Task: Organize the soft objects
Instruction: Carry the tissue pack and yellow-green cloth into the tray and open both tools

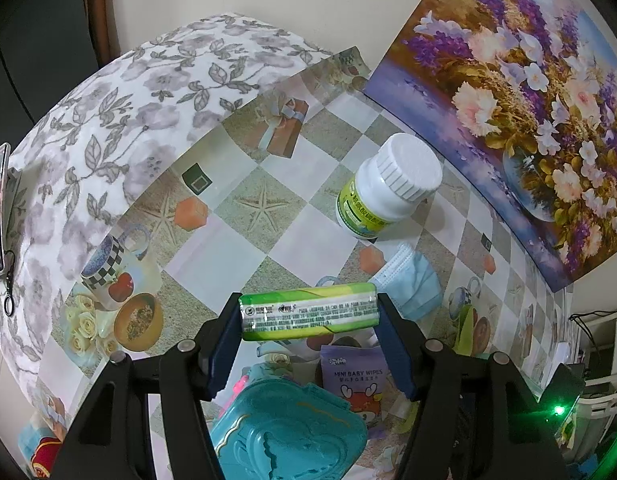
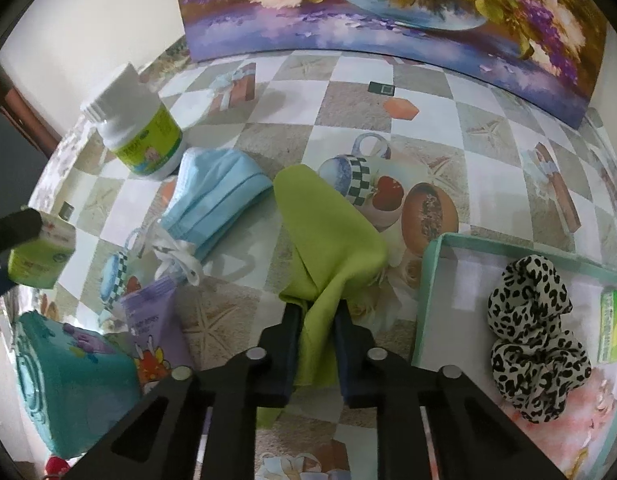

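The left gripper (image 1: pixel 308 314) holds a green tissue pack (image 1: pixel 308 312) crosswise between its pads, lifted above the patterned tablecloth (image 1: pixel 244 208). Just ahead and right of it lies a blue face mask (image 1: pixel 412 284), beyond that a white bottle (image 1: pixel 388 188). The right gripper (image 2: pixel 318 312) is pinched tight on a lime green cloth (image 2: pixel 328 232) (its far end lies on the table). To its right, a mint tray (image 2: pixel 428 276) holds a leopard-print scrunchie (image 2: pixel 536 332)
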### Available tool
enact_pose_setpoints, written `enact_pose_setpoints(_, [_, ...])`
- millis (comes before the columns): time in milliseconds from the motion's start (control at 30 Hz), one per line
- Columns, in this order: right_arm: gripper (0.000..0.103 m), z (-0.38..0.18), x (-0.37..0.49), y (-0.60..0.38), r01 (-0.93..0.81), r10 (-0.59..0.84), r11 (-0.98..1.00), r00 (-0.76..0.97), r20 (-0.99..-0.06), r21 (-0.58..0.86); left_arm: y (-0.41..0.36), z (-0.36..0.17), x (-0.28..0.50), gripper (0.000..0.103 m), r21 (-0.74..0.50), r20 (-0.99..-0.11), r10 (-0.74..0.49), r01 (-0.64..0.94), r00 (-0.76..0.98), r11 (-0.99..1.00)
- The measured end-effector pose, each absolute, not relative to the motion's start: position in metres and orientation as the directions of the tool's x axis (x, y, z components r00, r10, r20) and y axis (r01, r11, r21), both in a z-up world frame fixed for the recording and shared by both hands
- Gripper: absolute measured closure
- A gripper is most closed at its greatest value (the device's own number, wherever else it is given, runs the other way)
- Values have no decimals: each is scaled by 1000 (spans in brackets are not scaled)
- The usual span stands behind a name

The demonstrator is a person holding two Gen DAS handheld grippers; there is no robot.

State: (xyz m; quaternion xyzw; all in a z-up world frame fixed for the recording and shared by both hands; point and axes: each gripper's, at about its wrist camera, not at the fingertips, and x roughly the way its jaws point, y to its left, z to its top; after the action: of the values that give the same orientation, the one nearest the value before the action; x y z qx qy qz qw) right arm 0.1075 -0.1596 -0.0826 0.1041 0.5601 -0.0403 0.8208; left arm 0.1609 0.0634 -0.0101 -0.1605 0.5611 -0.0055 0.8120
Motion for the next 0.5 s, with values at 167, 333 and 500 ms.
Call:
enact_pose_setpoints(167, [90,-77,105,-163,191,82,967,387,-918,167,61,-3,160,38,-270,-904,-193,-158,382,950])
enact_pose_setpoints(333, [90,-53,95,-172,199,103,957,445,-890,210,59,9,157,38,-278,-891,-202,-138,406,951])
enact_pose_setpoints(500, [90,-20,85,-181,215,85,950,519,-851,226,55,30,150,38,-292,-868,-218,-103,446,951])
